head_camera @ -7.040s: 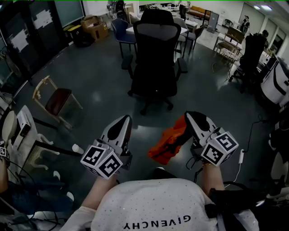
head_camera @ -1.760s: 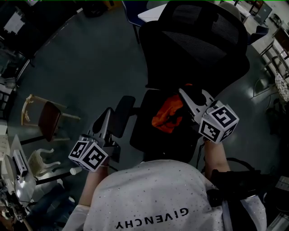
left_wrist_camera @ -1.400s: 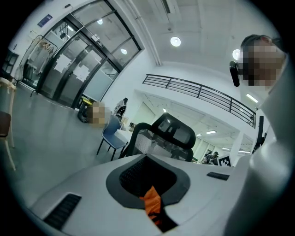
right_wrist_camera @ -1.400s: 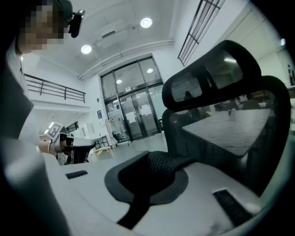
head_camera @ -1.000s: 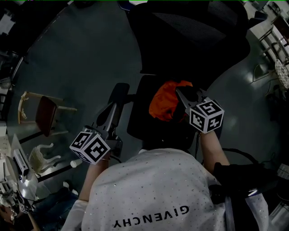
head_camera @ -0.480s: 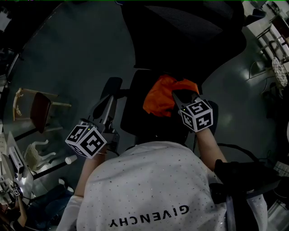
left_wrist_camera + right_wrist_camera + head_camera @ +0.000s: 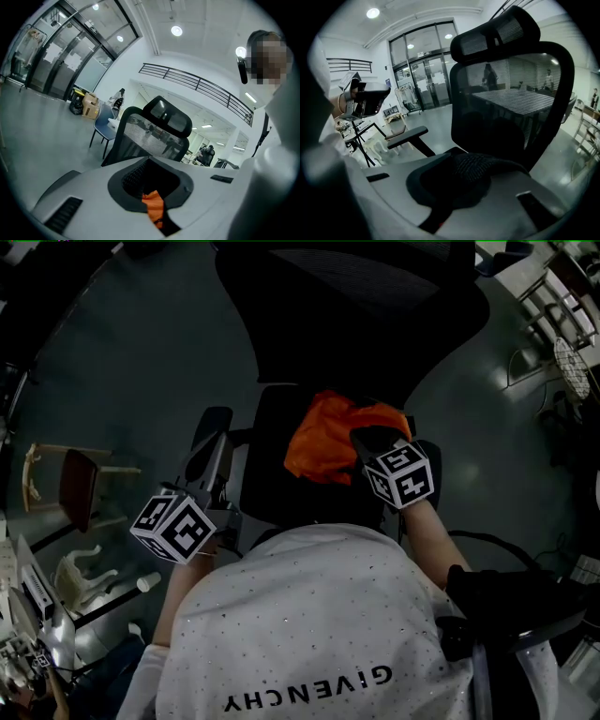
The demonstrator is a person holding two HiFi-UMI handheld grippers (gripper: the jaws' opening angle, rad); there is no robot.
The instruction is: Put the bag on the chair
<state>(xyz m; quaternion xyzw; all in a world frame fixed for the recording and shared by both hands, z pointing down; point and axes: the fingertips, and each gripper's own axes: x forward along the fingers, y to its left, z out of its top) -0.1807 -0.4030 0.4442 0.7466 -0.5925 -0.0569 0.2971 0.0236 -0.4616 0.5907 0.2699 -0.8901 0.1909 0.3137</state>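
Note:
A black mesh office chair stands right in front of me. A crumpled orange bag hangs just over its seat, whether touching it I cannot tell. My right gripper is shut on the bag's right side; in the right gripper view only dark mesh fabric shows at its closed jaws, before the chair's backrest. My left gripper is shut and holds nothing, beside the chair's left armrest. Through its jaw notch the bag shows beyond.
A small wooden chair with a red seat stands on the floor at the left, with white items near it. A cable lies on the floor at the right. A blue chair and cardboard boxes stand far behind.
The right gripper has carried the orange bag a little to the left and farther in over the seat. The left gripper has stayed by the armrest.

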